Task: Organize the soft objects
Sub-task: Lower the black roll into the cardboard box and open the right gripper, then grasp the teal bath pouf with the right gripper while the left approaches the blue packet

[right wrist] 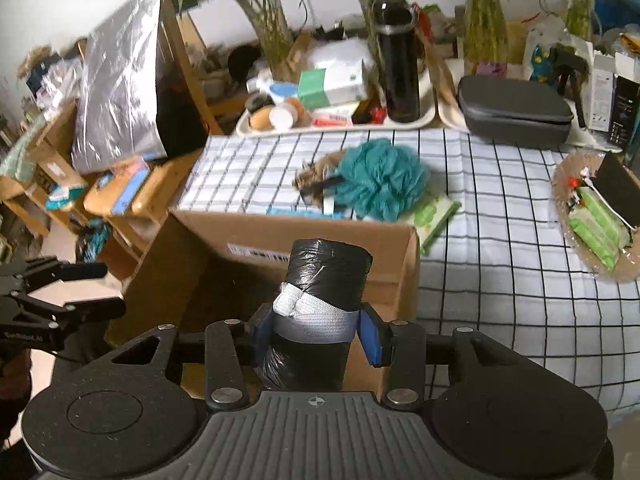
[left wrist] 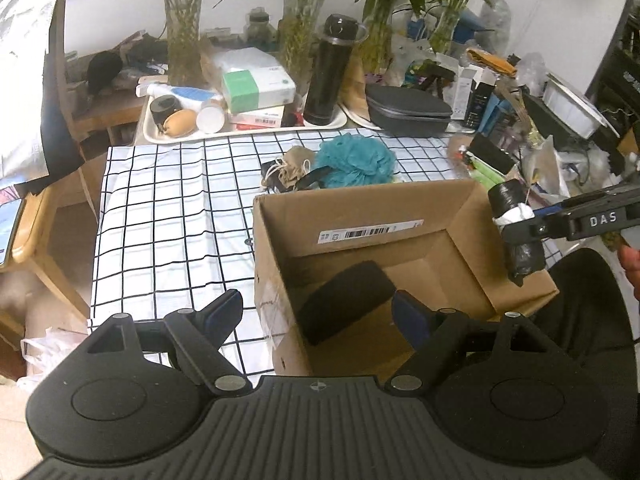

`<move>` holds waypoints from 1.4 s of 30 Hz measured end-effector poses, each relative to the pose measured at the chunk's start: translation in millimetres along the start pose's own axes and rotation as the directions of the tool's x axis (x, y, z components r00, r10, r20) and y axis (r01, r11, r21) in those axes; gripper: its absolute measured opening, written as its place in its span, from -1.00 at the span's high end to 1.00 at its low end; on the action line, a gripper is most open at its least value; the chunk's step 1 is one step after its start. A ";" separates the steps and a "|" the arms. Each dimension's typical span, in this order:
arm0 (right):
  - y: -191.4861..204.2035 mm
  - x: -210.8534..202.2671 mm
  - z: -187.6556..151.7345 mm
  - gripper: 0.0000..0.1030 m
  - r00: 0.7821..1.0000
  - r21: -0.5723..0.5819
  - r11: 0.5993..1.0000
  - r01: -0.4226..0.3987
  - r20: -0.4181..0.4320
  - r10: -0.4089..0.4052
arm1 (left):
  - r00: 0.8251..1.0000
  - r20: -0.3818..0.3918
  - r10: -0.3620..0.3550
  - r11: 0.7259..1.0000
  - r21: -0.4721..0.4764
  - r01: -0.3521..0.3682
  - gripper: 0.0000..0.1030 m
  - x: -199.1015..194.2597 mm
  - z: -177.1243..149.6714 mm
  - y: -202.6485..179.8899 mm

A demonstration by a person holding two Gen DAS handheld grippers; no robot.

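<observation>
**Black roll held over the box**

Gripping a black plastic roll (right wrist: 326,280) bound with a white band, the right hand-held gripper (right wrist: 316,334) has its blue pads pressed on either side of the band, above the near right corner of the open cardboard box (left wrist: 360,216). The left hand-held gripper (left wrist: 318,312) hangs over the box's near left wall, jaws spread wide and holding nothing. A black pad (left wrist: 344,300) lies tilted inside the box. Beyond the box, a teal bath sponge (left wrist: 354,162) sits on the checked surface (left wrist: 168,208), touching a tan drawstring pouch (left wrist: 290,168).
</observation>
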State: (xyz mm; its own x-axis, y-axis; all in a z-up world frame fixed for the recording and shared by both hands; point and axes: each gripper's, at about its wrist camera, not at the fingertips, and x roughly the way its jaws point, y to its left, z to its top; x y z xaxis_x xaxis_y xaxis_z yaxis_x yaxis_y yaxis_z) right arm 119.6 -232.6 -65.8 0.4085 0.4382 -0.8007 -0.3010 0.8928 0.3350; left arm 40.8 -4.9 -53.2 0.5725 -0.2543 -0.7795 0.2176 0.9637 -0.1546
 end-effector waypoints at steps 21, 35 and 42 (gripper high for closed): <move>4.9 9.8 28.6 -1.00 0.987 -0.040 0.999 -0.034 0.156 0.040 | 0.999 0.048 0.008 0.999 -0.040 -0.006 -0.59 5.6 21.4 21.0; -28.1 10.2 43.5 -1.00 0.963 0.065 0.995 0.077 0.252 -0.091 | 0.997 0.068 -0.020 0.997 -0.068 0.024 -0.59 15.1 26.2 29.5; -56.4 12.1 37.7 -1.00 0.946 0.139 0.979 0.147 0.270 -0.180 | 0.995 0.088 -0.035 0.996 -0.079 0.042 -0.59 20.0 35.3 30.9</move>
State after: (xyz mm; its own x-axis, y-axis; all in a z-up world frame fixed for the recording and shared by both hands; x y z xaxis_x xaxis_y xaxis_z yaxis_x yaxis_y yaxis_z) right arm 174.1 -273.7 -75.6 0.6735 0.2818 -0.6833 -0.1147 0.9531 0.2800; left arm 86.9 17.0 -52.2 0.6320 -0.2944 -0.7168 0.1788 0.9555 -0.2348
